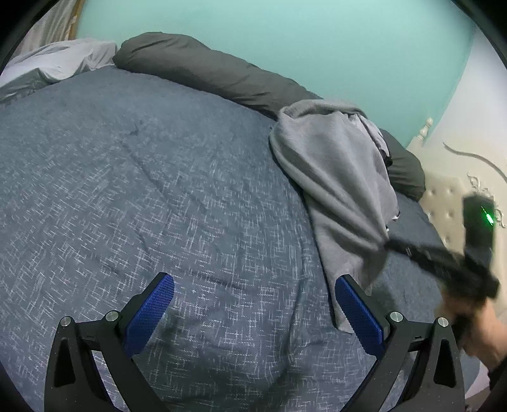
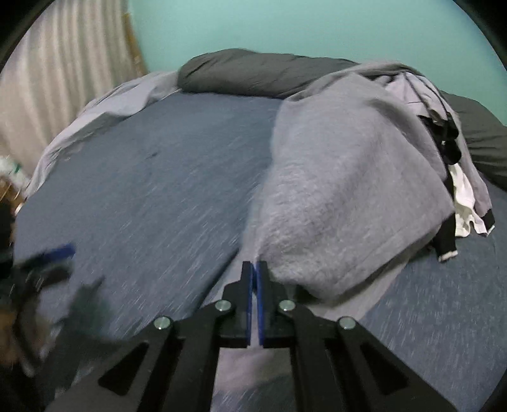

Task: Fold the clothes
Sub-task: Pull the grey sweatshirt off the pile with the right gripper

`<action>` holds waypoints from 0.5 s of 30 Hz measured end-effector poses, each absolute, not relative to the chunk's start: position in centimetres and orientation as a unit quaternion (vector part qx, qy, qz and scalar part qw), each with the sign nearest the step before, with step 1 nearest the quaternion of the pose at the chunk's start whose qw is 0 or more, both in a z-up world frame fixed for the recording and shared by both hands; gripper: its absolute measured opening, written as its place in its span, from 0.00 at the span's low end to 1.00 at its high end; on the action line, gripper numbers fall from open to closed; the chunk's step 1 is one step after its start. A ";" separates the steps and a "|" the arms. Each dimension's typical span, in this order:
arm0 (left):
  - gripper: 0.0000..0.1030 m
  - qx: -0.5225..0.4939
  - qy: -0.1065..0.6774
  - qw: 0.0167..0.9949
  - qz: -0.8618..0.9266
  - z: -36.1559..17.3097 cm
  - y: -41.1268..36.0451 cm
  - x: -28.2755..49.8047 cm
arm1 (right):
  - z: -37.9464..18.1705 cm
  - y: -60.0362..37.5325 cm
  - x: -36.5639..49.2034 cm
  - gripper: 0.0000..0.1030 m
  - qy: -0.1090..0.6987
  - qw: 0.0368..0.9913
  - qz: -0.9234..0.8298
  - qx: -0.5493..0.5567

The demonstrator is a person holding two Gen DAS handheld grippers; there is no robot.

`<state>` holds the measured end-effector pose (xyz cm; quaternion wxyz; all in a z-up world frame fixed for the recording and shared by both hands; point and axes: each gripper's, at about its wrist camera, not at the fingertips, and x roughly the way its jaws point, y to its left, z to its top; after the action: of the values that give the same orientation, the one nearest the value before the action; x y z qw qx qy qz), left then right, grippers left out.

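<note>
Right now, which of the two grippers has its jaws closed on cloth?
The right gripper: its jaws are pressed together on the edge of the grey sweater. The left gripper stands wide open over the blue bedcover, holding nothing.

We look along the right gripper (image 2: pixel 255 269), whose blue-padded fingers (image 2: pixel 260 291) are pinched together on the near edge of a grey sweatshirt (image 2: pixel 342 190). That garment rises in a tented heap over the blue bedspread (image 2: pixel 158 190), with a white cloth (image 2: pixel 464 206) and black-cuffed pieces (image 2: pixel 445 244) poking out at its right side. A dark grey bolster (image 2: pixel 247 74) lies along the far edge by the teal wall (image 2: pixel 285 25). At the left, blurred, we make out the left gripper (image 2: pixel 47 263); whether its jaws are apart we cannot tell.
</note>
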<state>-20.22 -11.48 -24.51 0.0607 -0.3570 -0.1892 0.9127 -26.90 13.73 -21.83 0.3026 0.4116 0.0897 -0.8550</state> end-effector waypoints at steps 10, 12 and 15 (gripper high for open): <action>1.00 -0.359 -0.192 0.059 0.912 -24.8 -11.7 -20.5 | -21.0 17.9 -25.2 0.04 0.033 0.304 -0.851 0.427; 1.00 -0.359 -0.194 0.059 0.911 -24.8 -11.7 -20.6 | -19.9 19.3 -26.7 0.11 -0.011 0.276 -0.868 0.412; 1.00 -0.362 -0.191 0.060 0.911 -24.9 -11.6 -20.5 | -18.8 20.9 -30.1 0.38 -0.049 0.214 -0.888 0.404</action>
<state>-20.52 -11.63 -24.92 0.0602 -0.3616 -0.1910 0.9106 -30.13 20.90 -18.81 0.2138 0.4042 -0.0495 -0.8879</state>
